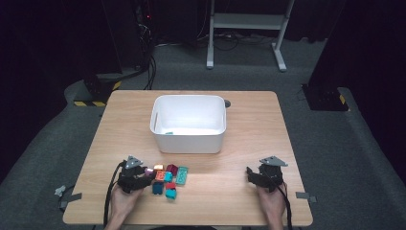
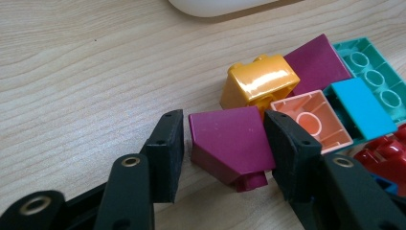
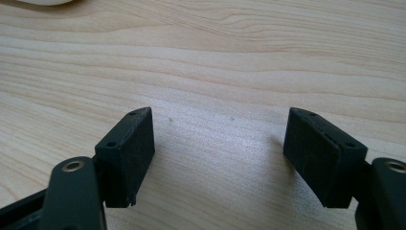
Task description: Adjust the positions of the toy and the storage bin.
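Note:
A dark purple sloped brick (image 2: 230,139) lies on the wooden table between the jaws of my left gripper (image 2: 225,117). The right-hand jaw touches its side, while a thin gap shows at the left-hand jaw. Just behind it sits a pile of bricks (image 1: 168,179): a glossy yellow one (image 2: 258,81), an upturned pink one (image 2: 311,117), another purple one (image 2: 316,60), a cyan one (image 2: 364,108), a teal plate (image 2: 376,67) and a red one (image 2: 390,153). In the high view my left gripper (image 1: 143,173) sits at the pile's left edge. My right gripper (image 3: 220,120) stands open over bare wood, at the table's front right (image 1: 256,176).
A white bin (image 1: 188,139) stands at the middle of the table (image 1: 249,120), just behind the brick pile, with a small teal piece inside. A desk frame stands on the floor beyond the table, with cables to its left.

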Demonstrator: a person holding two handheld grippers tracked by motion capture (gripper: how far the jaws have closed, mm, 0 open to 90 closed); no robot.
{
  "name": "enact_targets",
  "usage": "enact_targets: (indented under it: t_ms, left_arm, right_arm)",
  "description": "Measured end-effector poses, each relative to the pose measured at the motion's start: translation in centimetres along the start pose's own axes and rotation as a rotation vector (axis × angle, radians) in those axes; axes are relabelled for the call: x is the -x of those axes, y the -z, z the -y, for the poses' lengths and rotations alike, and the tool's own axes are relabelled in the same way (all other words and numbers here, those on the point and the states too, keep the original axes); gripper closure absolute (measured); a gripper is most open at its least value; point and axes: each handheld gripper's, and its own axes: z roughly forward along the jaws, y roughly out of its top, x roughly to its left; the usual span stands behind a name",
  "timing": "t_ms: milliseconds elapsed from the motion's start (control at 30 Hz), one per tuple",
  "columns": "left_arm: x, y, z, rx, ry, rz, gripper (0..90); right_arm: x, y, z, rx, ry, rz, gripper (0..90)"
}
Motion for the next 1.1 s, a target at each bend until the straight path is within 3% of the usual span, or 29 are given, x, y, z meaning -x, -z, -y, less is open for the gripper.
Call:
enact_targets:
  t_ms: [400, 1100]
  left_arm:
    - [-0.1, 0.2, 0.2, 0.018, -0.006, -0.008, 57.9]
    - [-0.6, 1.9, -0.5, 0.043, -0.018, 0.013, 58.6]
  right_arm:
    - [0.0, 0.0, 0.0, 0.000, 0.000, 0.000, 26.1]
    - [0.0, 0.0, 0.0, 0.000, 0.000, 0.000, 26.1]
